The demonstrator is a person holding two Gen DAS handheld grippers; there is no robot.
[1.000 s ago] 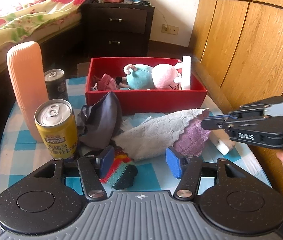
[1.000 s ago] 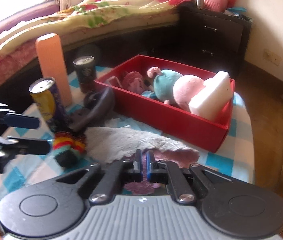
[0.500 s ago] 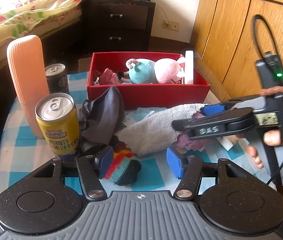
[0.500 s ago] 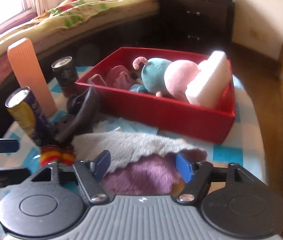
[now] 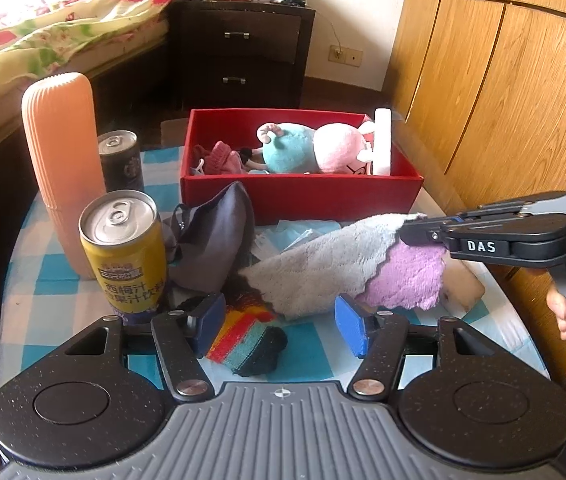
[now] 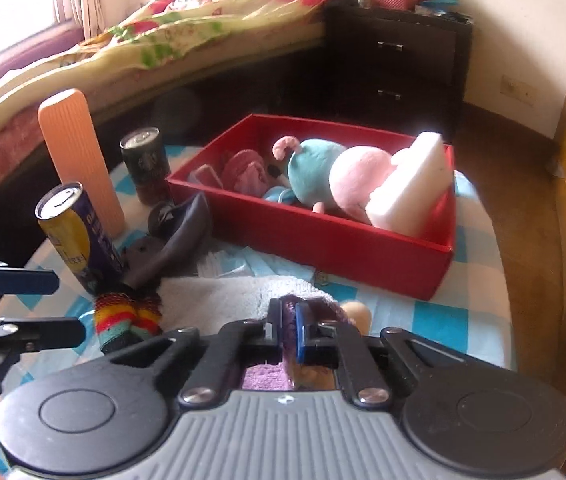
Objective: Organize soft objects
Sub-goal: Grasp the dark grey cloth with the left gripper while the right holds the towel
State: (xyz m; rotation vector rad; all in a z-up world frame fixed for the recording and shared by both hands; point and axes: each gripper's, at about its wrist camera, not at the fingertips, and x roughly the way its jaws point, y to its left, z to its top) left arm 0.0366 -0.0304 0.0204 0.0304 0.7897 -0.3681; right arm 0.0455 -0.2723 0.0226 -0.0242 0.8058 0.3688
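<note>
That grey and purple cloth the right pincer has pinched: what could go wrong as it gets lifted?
The right gripper holds only a corner of the cloth, so it may slip free. The cloth's far end lies against the striped sock and the grey pouch; lifting could drag them. The yellow can stands close by and might be knocked over.

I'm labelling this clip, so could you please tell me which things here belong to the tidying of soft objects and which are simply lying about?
Job:
- right gripper, shut on the grey-and-purple cloth
- striped sock
- dark grey pouch
- red box holding plush toys and white sponge

Lying about:
- yellow can
- dark can
- orange ribbed case
</note>
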